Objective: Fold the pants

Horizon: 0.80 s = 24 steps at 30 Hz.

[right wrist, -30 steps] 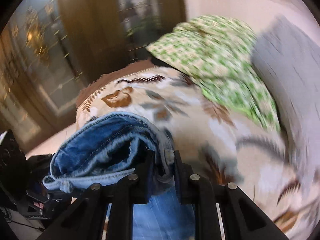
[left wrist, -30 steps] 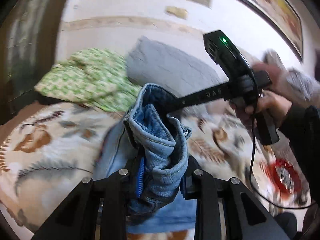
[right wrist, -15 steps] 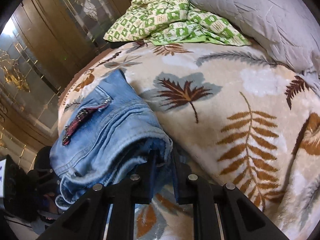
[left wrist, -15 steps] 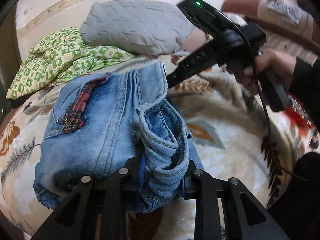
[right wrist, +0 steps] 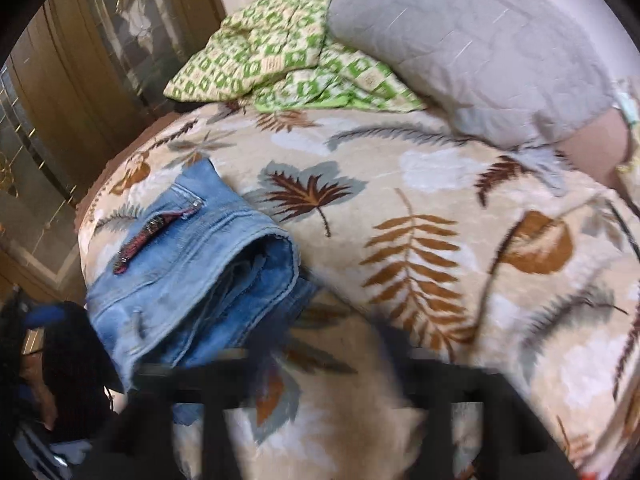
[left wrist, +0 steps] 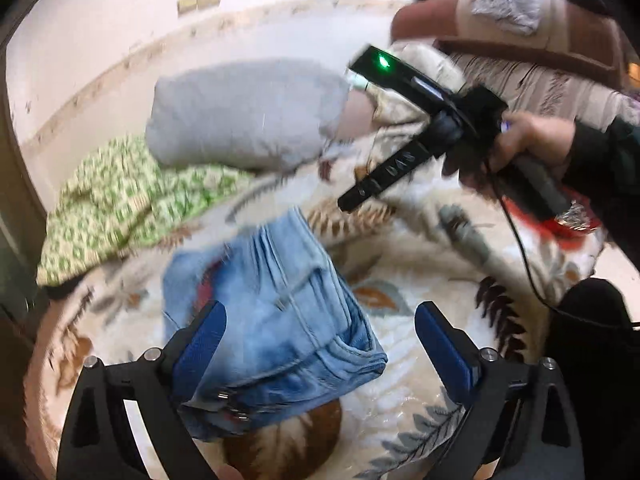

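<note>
The light-blue jeans [left wrist: 280, 320] lie folded in a thick bundle on the leaf-patterned blanket [left wrist: 420, 272]. My left gripper [left wrist: 320, 312] hovers over their near end, its jaws opening wide. The blue pads [left wrist: 200, 344] stand apart from the denim, which lies between them and leans toward the left pad. In the right wrist view the jeans [right wrist: 192, 272] sit at the lower left with a red-trimmed pocket on top. My right gripper [right wrist: 320, 356] is blurred at the bottom edge, its jaws opening with only blanket between them. From the left wrist view the right gripper [left wrist: 356, 198] hangs above the blanket in a hand [left wrist: 520, 144].
A grey quilted pillow [right wrist: 480, 40] and a green-checked cloth [right wrist: 280, 60] lie at the far side of the bed. A wood-and-glass door [right wrist: 60, 80] stands to the left. A red object [left wrist: 560, 228] and a black cable [left wrist: 524, 264] are at the right.
Both grippers were shut on the jeans' folded edge and have let go, their jaws spreading wide. The jeans now rest on the blanket, and both grippers have drawn back from them.
</note>
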{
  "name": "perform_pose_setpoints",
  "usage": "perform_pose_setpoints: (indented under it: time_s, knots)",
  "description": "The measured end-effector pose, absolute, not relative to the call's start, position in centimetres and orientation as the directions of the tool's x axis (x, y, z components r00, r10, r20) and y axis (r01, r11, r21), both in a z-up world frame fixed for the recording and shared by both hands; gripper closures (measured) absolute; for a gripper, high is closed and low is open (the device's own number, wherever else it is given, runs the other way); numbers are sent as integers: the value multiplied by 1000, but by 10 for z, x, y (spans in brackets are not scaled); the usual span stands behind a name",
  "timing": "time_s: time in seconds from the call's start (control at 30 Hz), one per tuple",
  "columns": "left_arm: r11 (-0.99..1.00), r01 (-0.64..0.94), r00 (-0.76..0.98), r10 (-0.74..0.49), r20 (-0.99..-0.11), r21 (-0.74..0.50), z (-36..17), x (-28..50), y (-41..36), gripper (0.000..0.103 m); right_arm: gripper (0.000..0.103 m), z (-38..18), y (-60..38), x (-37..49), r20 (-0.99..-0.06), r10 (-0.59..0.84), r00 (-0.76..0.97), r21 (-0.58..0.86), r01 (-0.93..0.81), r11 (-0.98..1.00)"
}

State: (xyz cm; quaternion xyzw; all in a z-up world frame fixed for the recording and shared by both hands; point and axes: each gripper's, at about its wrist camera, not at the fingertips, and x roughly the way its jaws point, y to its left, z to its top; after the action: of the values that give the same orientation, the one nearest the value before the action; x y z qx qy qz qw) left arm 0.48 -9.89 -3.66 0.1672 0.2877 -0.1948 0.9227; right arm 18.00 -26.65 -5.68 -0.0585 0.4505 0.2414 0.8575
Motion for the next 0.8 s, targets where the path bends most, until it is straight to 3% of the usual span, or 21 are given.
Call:
perform_pose_setpoints:
  time_s: [0.13,0.33,0.43,0.8]
  knots:
    - [877,473,719,-330,-611,84,-10,7,-59,1,13,-27,-271,150,-735,429,525,174,-465,868]
    - [874,425,598,-467,-651,-236,-3,46,27,0,10,-34,-264,121,-671,606,427,466,-393,793]
    - [845,365,548,-534,-643,-391,-13,70,70,0,10,-55,-256,115,-644,655,394,572,-320,755]
    - [693,232,319,-718,-619,-683,-89,160,107,0,10,-119,-251,136,-588,732,346,766,-54,641]
